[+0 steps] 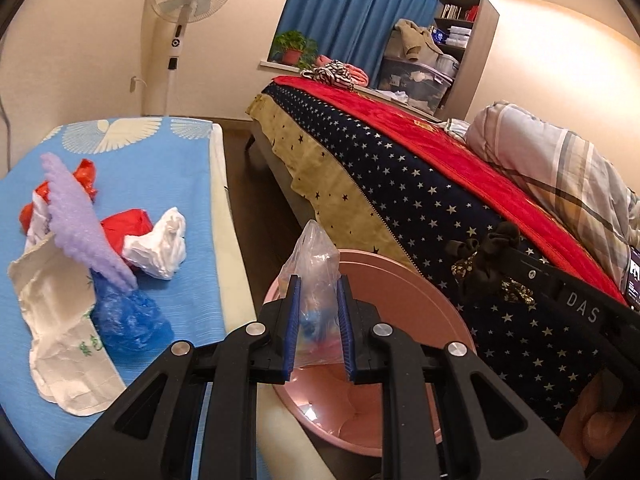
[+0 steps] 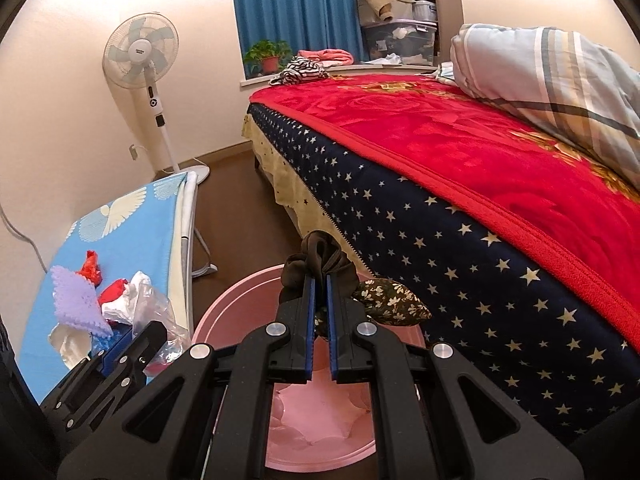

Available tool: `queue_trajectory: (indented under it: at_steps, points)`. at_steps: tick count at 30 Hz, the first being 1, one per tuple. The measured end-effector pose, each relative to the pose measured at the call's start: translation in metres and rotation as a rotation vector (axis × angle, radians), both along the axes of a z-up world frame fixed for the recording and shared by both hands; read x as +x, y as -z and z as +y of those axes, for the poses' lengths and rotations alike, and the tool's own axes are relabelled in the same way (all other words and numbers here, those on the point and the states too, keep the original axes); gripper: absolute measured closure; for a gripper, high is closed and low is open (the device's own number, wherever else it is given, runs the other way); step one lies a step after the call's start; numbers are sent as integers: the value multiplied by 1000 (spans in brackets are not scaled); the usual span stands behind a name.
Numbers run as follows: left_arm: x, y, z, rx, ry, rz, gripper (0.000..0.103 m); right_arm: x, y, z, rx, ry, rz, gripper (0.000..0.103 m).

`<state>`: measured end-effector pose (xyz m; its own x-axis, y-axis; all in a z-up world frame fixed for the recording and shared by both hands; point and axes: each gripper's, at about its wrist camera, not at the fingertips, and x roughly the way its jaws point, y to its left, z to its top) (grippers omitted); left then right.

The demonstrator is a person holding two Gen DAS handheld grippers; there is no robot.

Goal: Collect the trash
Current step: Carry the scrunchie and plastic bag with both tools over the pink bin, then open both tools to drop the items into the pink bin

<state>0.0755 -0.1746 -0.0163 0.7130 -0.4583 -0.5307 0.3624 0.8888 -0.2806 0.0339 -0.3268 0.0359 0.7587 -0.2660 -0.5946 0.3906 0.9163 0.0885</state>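
At lower left of the left wrist view, loose trash (image 1: pixel 100 264) lies on the blue table (image 1: pixel 180 184). Centre frame, the left gripper (image 1: pixel 318 328) pinches a clear plastic bag (image 1: pixel 314 276) above the pink basin (image 1: pixel 400 280). Lower centre of the right view, the right gripper (image 2: pixel 321 330), nearly closed, clamps a dark floral cloth (image 2: pixel 384 300). The bag (light, slippery) could drift past the rim; the cloth might snag on a pad.

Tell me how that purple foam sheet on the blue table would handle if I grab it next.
The purple foam sheet looks thin and light, so it probably lifts easily. It arches over the crumpled trash beneath, so it likely bends yet springs back. Its end rests on the blue plastic bag, which may shift with it.
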Motion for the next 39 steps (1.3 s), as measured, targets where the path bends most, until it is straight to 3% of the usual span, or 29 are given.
queue_trajectory:
  at_steps: [12, 13, 15, 16, 17, 29, 39]
  points:
    - [3, 3, -4, -15, 22, 10, 84, -2, -1, -6, -11, 28, -11, 93]
    - [3, 2, -4, -26, 30, 16, 84, -3, -1, -7, -12, 35, -11, 90]
    - [4, 4, -2, -40, 33, 29, 66, -3, 0, -7, -9, 48, -9, 69]
    - [4, 4, -1, -41, 28, 32, 64, -5, -1, -8, -12, 60, -13, 59]
    - [4, 5, 0, -39, 23, 33, 64, -6, -2, -8, -16, 67, -17, 58]
    - [-5, -3, 26, -25, -37, 12, 64, -7, -7, 8, -27, 34, -34, 58]
    - [-17, -16, 65, -17, -118, -32, 64, -3, -9, 44, -17, -100, -62, 58]
